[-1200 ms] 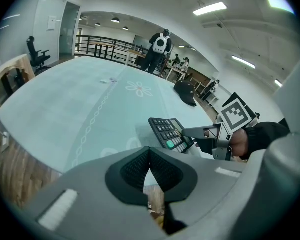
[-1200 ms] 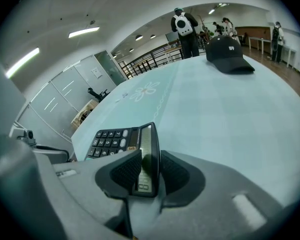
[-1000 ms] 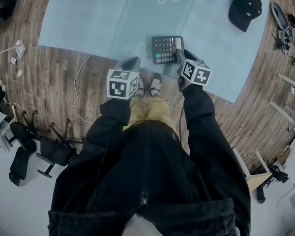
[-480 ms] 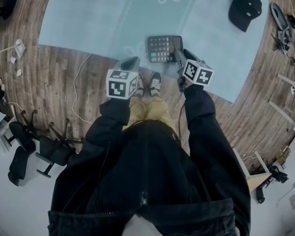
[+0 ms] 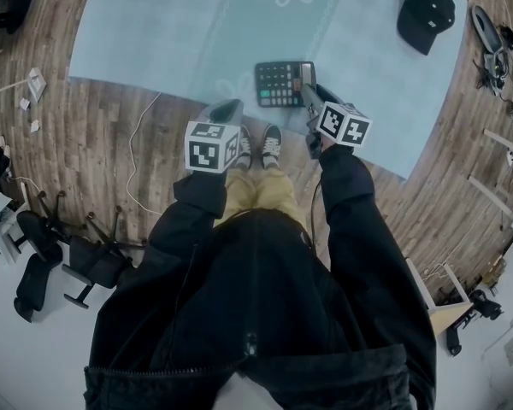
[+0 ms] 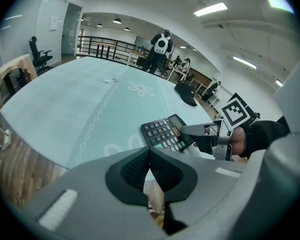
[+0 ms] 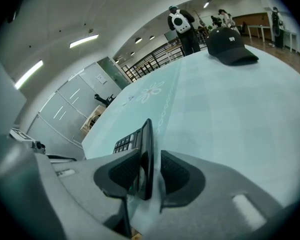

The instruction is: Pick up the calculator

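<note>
The right gripper (image 7: 152,170) is set around the right edge of the calculator (image 5: 282,84). Its jaws have just been closing, yet a gap is still seen at one pad, so no firm grip is made. The calculator is seen on the pale blue rug (image 5: 154,32), at 12 o'clock from the shoes (image 5: 271,143). The left gripper (image 6: 149,160) is held closed and empty at the calculator's 8 o'clock. A black cap (image 5: 426,11) is seen at its 2 o'clock.

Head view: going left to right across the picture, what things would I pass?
black office chairs → white cable → left gripper → calculator → black cap
</note>
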Motion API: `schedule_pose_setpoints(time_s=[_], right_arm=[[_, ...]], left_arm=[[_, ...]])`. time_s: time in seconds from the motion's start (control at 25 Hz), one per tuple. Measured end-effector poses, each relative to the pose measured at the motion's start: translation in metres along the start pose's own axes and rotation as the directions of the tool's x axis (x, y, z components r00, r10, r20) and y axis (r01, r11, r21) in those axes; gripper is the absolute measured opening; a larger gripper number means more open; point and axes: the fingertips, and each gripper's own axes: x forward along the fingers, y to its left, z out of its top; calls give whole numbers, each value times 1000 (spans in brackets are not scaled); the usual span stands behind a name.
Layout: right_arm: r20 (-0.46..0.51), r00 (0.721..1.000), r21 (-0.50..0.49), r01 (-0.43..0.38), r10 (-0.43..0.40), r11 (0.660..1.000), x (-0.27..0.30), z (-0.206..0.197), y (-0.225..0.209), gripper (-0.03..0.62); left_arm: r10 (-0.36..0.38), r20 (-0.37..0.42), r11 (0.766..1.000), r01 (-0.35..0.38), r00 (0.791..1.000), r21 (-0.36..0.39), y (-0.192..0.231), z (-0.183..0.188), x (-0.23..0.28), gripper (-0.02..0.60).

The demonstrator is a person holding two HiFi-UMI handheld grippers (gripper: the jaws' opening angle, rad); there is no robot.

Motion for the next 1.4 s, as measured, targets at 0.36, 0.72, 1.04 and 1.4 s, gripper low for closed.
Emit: schedule_pose_setpoints(time_s=[0.36, 0.72, 1.04, 1.4], right_arm=[[12, 997, 65, -79, 79, 995, -4, 2, 14, 56], [82, 996, -13, -35, 35, 999, -32, 17, 37, 43], [314, 949, -165, 51, 4, 985, -117, 79, 85, 43], [512, 858, -253, 111, 35, 961, -208, 140, 139, 43]], left_arm=[[5, 12, 1000, -6, 1000, 7, -4, 1, -4, -2], [6, 57, 999, -8, 998, 34, -16, 17, -17, -2], [-9, 179, 996, -6, 984, 87, -35, 66, -49, -2], [-58, 377, 980, -19, 925, 196, -79, 153, -115, -2]])
